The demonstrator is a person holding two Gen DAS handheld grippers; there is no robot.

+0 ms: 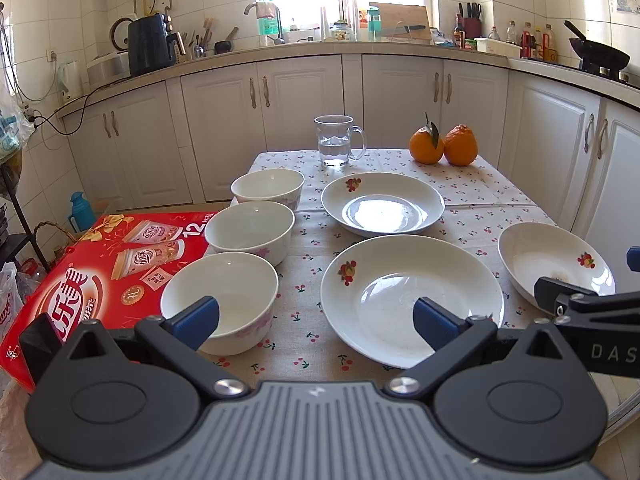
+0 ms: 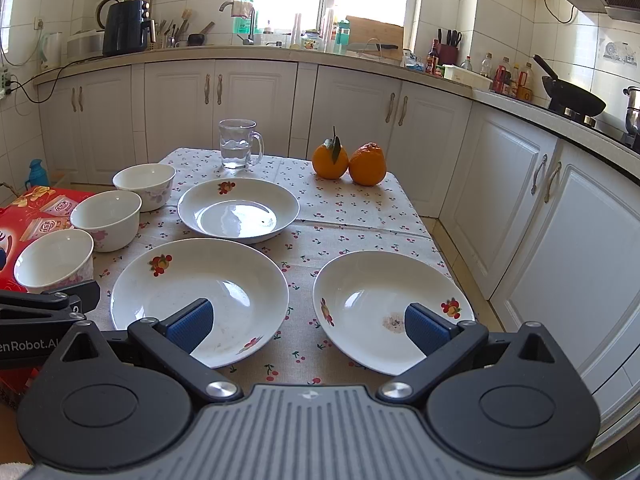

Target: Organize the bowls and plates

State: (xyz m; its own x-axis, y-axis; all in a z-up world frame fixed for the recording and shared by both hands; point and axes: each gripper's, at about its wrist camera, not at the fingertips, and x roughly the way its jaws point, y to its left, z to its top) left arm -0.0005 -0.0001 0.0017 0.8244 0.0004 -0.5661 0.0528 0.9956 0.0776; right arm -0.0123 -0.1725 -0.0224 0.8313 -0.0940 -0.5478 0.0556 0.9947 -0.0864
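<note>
Three white bowls stand in a row down the table's left side: near bowl (image 1: 220, 300), middle bowl (image 1: 250, 232), far bowl (image 1: 268, 188). Three white plates with fruit prints lie to their right: far plate (image 1: 382, 204), near middle plate (image 1: 412, 300) and right plate (image 1: 556, 264). My left gripper (image 1: 316, 320) hovers open above the near edge, between the near bowl and the middle plate, holding nothing. My right gripper (image 2: 308, 326) is open too, above the gap between the middle plate (image 2: 200, 300) and the right plate (image 2: 392, 308), which has a brownish stain.
A glass mug of water (image 1: 338, 140) and two oranges (image 1: 442, 144) stand at the table's far end. A red carton (image 1: 100, 268) lies just left of the table. White cabinets (image 2: 560, 220) run close along the right and back.
</note>
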